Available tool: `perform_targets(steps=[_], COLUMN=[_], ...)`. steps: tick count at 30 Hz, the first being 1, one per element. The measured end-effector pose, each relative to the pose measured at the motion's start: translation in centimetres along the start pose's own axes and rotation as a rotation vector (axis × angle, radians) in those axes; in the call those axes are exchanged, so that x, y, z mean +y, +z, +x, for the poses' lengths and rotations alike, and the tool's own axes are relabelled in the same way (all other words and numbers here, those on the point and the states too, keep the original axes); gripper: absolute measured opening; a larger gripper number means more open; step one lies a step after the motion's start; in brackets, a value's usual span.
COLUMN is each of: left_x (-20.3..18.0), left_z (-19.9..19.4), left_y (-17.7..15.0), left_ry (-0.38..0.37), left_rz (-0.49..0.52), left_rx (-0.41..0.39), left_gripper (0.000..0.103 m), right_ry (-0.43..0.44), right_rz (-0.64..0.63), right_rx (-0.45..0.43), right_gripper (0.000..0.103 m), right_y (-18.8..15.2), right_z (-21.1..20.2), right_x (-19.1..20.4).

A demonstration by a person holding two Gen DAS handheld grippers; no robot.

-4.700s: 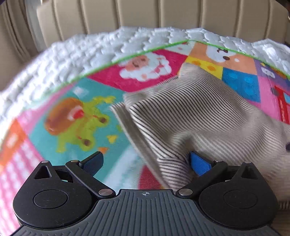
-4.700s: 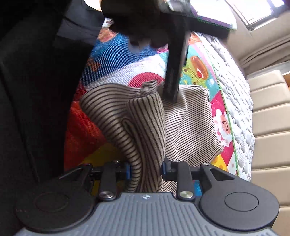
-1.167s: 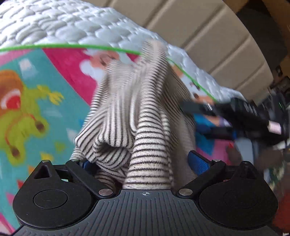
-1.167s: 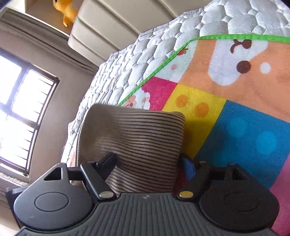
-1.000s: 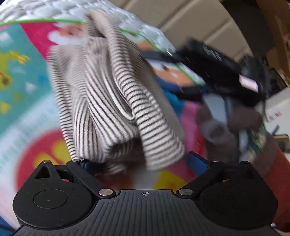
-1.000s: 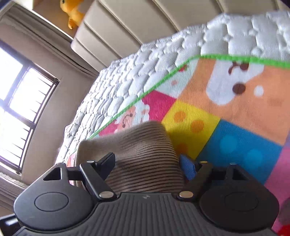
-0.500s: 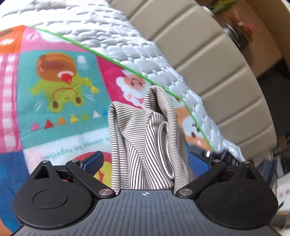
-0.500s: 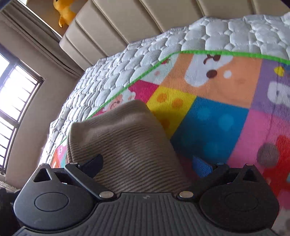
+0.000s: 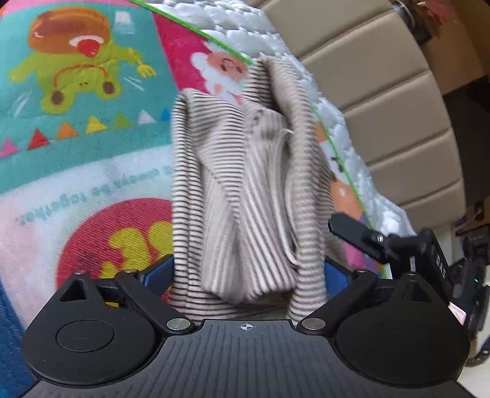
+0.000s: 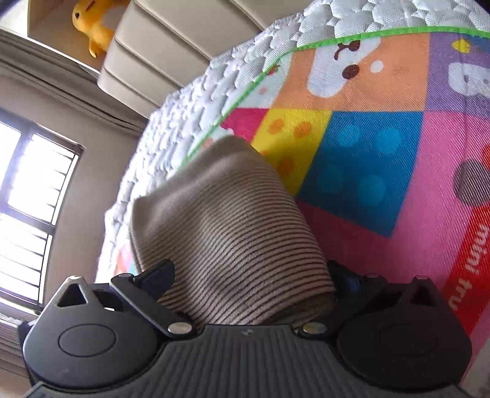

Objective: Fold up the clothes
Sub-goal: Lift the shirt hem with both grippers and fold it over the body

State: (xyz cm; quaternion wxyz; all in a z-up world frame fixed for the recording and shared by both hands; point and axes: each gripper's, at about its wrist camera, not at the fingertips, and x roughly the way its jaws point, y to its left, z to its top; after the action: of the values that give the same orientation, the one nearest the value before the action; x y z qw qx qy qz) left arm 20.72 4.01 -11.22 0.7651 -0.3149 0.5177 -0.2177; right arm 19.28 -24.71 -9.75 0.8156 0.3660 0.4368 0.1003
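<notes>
Two grippers share one beige garment with thin dark stripes [image 9: 245, 189], a soft knitted piece that fills the gap between the fingers of each tool. The left gripper [image 9: 246, 272] has its blue-padded fingers [image 9: 157, 271] spread rather wide, with a thick bunch of the cloth between them; whether they truly press on it I cannot tell. The right gripper [image 10: 249, 275] is also wide, and a smooth rounded fold of the same garment lies between its fingers and bulges ahead of them; a firm hold is not clear there either.

My judgement is that the folding is somewhere in the middle: on the right side the cloth looks already doubled and tidy, but ahead of the left fingers it hangs in loose, crumpled pleats with a hem showing. It has yet to be laid flat, smoothed and closed into a neat packet.

Beyond the fingertips lies a colourful children's play mat with cartoon animals and a green border [image 10: 361, 159], spread on a white quilted mattress [image 10: 245, 64]. Farther ahead stands a beige padded headboard [image 9: 382, 101]. To the left of the right fingers is a bright barred window [image 10: 27, 196], and above it a yellow plush toy [image 10: 95, 27] on a shelf.
</notes>
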Motion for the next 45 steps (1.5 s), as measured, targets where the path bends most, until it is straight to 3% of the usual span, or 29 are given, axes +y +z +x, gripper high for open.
perform_targets(steps=[6,11,13,16,18,19,21,25,27,29,32,35,38,42,45], left_x=[-0.8,-0.1,0.0,-0.1,-0.8,-1.0,-1.0,-0.6,-0.4,-0.4,0.1,0.4,0.4,0.3,0.2], left_z=[0.1,-4.4,-6.5,-7.9,-7.1,-6.6,-5.6,-3.7,-3.3,-3.4,-4.1,-4.7,-5.2,-5.4,-5.2], left_y=[-0.5,0.9,1.2,1.8,1.6,1.4,1.3,1.2,0.9,0.8,1.2,1.3,1.1,1.2,1.2], left_ry=[-0.104,-0.108,-0.020,0.230,0.419,0.480,0.509,0.507,0.542,0.574,0.562,0.555,0.553,0.541,0.535], left_rz=[-0.004,-0.036,-0.038,0.039,0.135,0.176,0.209,0.227,0.250,0.256,0.208,0.182,0.175,0.167,0.170], left_rx=[0.042,-0.101,-0.205,-0.308,-0.307,-0.290,-0.255,-0.204,-0.206,-0.221,-0.237,-0.247,-0.253,-0.254,-0.249], left_gripper=[0.095,0.101,0.102,0.103,0.103,0.103,0.103,0.103,0.103,0.103,0.103,0.103,0.103,0.103,0.103], right_ry=[-0.096,-0.130,-0.142,-0.124,-0.159,-0.186,-0.230,-0.238,-0.235,-0.282,-0.385,-0.475,-0.528,-0.601,-0.632], right_rz=[-0.120,-0.341,-0.430,-0.542,-0.599,-0.640,-0.701,-0.703,-0.765,-0.933,-1.165,-1.316,-1.336,-1.354,-1.367], right_rx=[-0.109,-0.198,-0.233,-0.230,-0.160,-0.160,-0.167,-0.127,-0.160,-0.188,-0.217,-0.215,-0.277,-0.390,-0.333], right_gripper=[0.103,0.103,0.103,0.103,0.103,0.103,0.103,0.103,0.103,0.103,0.103,0.091,0.078,0.078,0.078], right_y=[1.2,-0.2,-0.7,-2.4,-3.7,-4.4,-5.5,-5.0,-5.6,-7.8,-11.9,-14.7,-14.9,-15.4,-15.6], right_z=[-0.9,-1.6,-1.9,-0.9,0.8,1.3,1.9,0.5,-1.4,-2.1,-1.2,1.1,1.1,0.3,1.7], right_x=[0.7,3.7,4.9,6.3,6.8,7.1,7.7,8.0,9.2,10.6,11.5,11.0,11.0,11.3,10.5])
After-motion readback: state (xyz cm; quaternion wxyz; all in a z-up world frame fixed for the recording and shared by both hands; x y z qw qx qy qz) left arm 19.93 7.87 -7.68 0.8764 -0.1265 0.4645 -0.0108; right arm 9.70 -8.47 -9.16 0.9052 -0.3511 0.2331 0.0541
